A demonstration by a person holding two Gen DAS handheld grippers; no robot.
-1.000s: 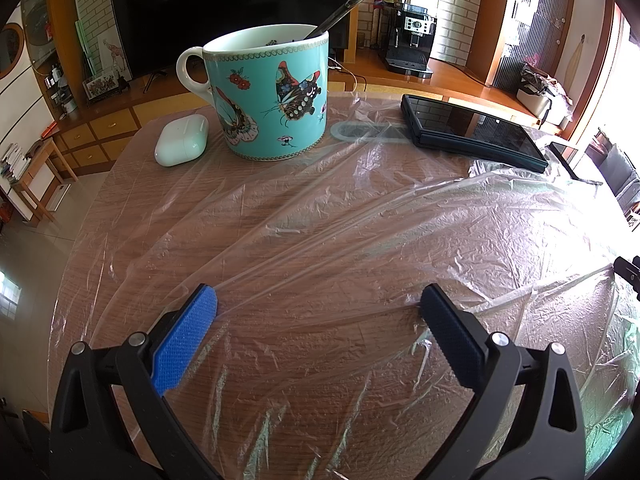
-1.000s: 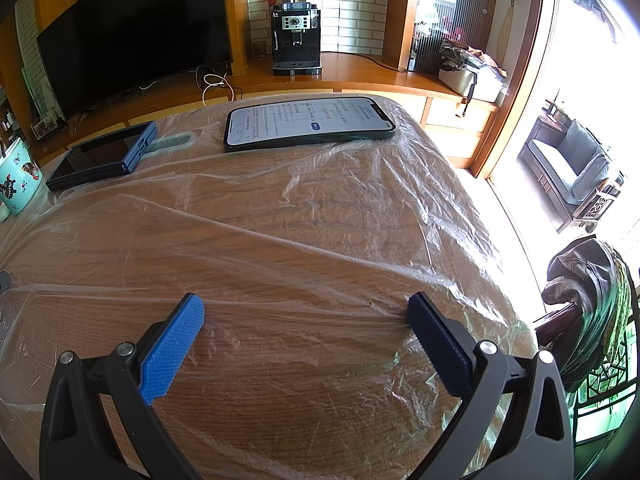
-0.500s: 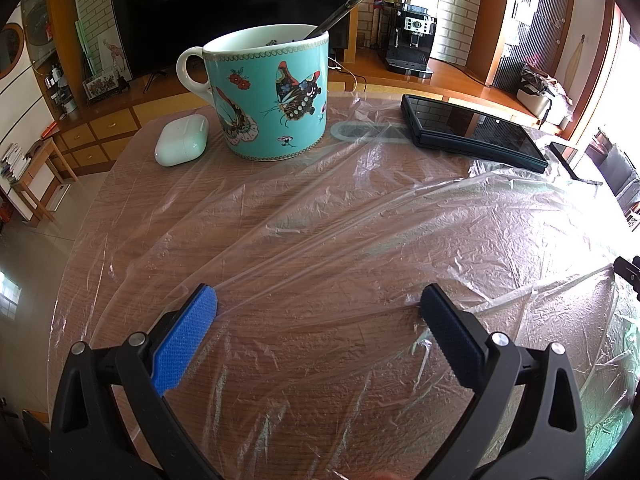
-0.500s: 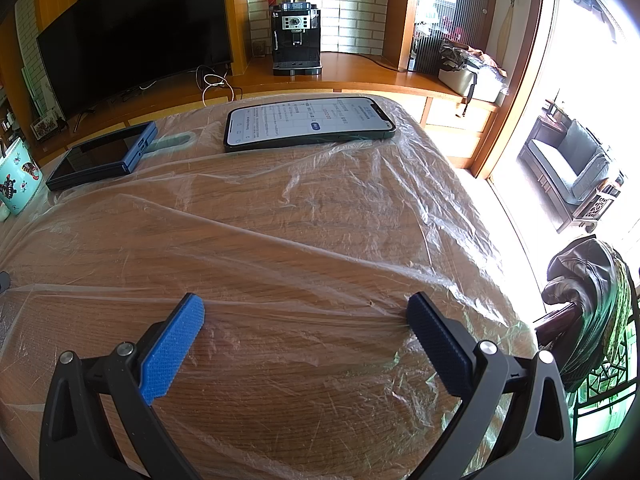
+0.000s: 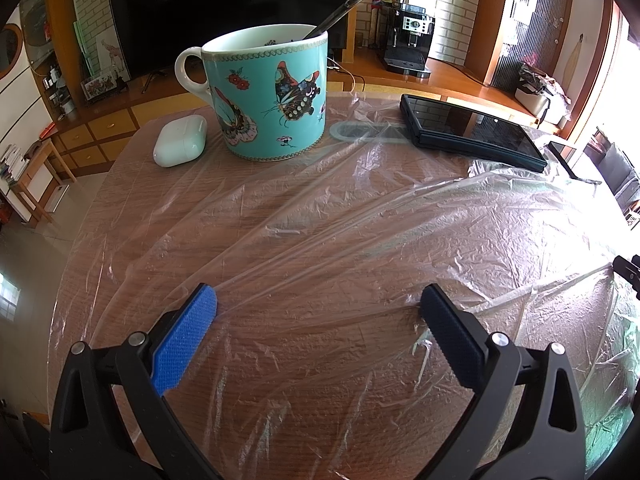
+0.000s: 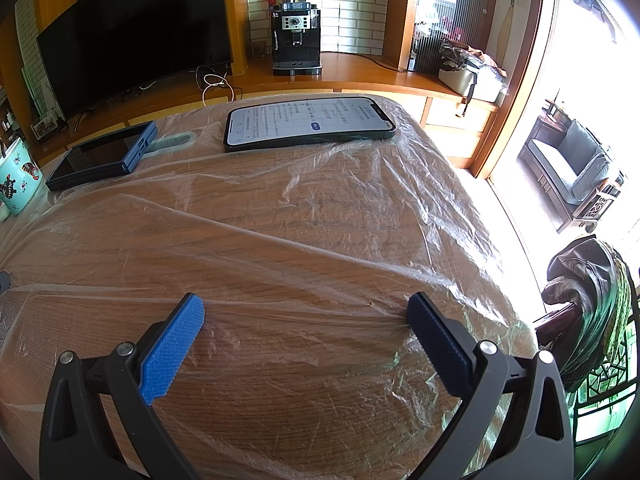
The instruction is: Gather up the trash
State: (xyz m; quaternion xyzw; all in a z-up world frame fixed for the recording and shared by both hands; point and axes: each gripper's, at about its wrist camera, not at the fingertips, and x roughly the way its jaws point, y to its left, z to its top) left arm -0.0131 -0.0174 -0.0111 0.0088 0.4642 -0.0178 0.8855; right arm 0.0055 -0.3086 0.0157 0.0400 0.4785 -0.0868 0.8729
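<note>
Left gripper [image 5: 318, 304] spread wide, blue-padded fingers [image 5: 186, 336] low over clear plastic film [image 5: 360, 240], nothing between them. Same story on the right gripper [image 6: 305, 312]: jaws parted, pads just above the film, holding nothing. Film stretched and wrinkled across most of the round wooden table [image 5: 100, 184], drawn into long creases running from 7 o'clock toward 1 o'clock in the left wrist view, crumpled thicker toward the 3 o'clock edge. At 12 o'clock from the left gripper, a turquoise butterfly mug [image 5: 268, 96] standing upright on the far side of the table, spoon handle [image 5: 340, 10] leaning out toward 1 o'clock. Just beside the mug at 10 o'clock, a white earbud case [image 5: 180, 140], off the film as far as can be told. At 1 o'clock, a dark folded device [image 5: 472, 132] lying flat on the film, with a pale green loop-shaped thing [image 5: 360, 130] between it and the mug, apparently under the film. From the right wrist view, at 12 o'clock, a phone with lit screen [image 6: 308, 122] lying flat near the far table edge on top of the film; at 10 o'clock the dark device again, and the mug at 9 o'clock, partly cut off. Beyond the table, a large dark television [image 6: 132, 44] and a black coffee machine [image 6: 296, 40] on a wooden sideboard.
</note>
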